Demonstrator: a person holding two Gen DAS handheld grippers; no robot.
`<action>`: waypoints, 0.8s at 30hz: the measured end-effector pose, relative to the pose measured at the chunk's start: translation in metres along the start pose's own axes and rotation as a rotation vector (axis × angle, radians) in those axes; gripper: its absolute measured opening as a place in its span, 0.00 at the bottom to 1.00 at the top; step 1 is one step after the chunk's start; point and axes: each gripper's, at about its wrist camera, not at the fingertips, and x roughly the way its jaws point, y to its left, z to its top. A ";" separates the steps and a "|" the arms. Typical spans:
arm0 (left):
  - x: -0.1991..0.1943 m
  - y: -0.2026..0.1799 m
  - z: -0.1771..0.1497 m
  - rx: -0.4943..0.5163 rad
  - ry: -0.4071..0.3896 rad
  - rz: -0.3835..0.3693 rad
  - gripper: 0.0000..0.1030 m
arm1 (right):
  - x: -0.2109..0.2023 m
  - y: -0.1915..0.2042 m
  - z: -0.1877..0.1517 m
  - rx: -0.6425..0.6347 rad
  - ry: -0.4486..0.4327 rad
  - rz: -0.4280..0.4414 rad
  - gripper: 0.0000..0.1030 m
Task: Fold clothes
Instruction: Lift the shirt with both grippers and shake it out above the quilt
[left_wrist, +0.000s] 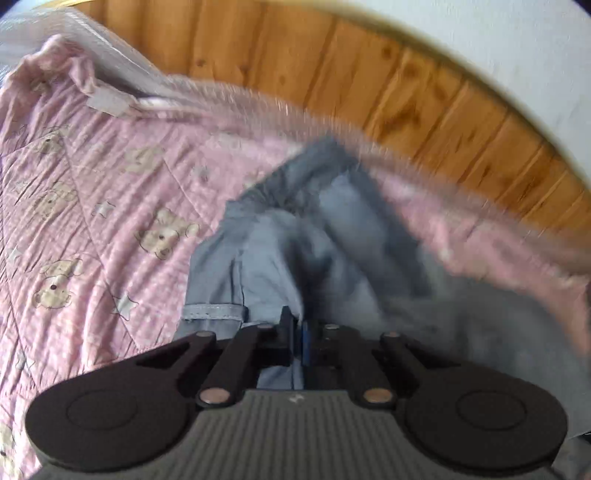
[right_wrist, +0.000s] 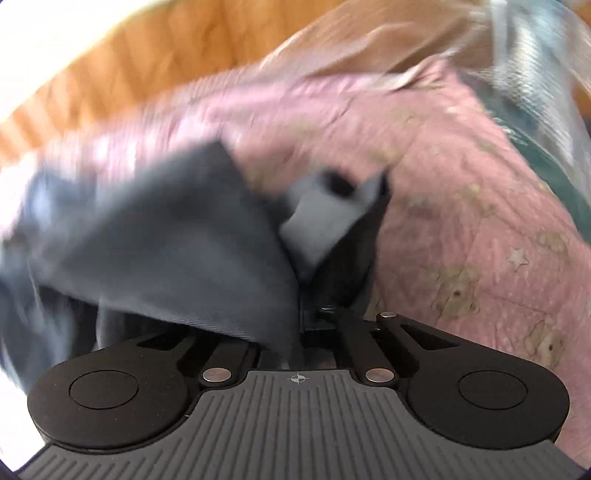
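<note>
Above the pink bear-print quilt (left_wrist: 110, 192) I hold a grey-blue garment (left_wrist: 280, 243) bunched and off the bed, my left hand-held gripper (left_wrist: 297, 338) and right hand-held gripper (right_wrist: 306, 310) each pinching its cloth. Mid-fold, I judge; next it needs spreading flat on the quilt.

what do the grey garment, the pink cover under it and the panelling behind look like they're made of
Grey garment: thin woven cloth, probably cotton or a blend, matt, with a stitched hem and soft creases. Pink cover: quilted crinkled fabric, likely cotton, showing stitch lines and printed bears and stars. Panelling: knotty wooden boards, orange-toned, possibly varnished. Both the left gripper and right gripper pinch the garment.
</note>
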 end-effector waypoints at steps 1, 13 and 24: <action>-0.025 0.008 0.003 -0.027 -0.041 -0.041 0.02 | -0.013 -0.008 0.006 0.046 -0.049 0.017 0.00; -0.246 0.031 0.103 0.000 -0.379 -0.240 0.01 | -0.170 -0.058 0.121 0.311 -0.436 0.178 0.00; -0.388 0.003 0.149 0.080 -0.574 -0.398 0.01 | -0.243 -0.022 0.176 0.321 -0.606 0.181 0.00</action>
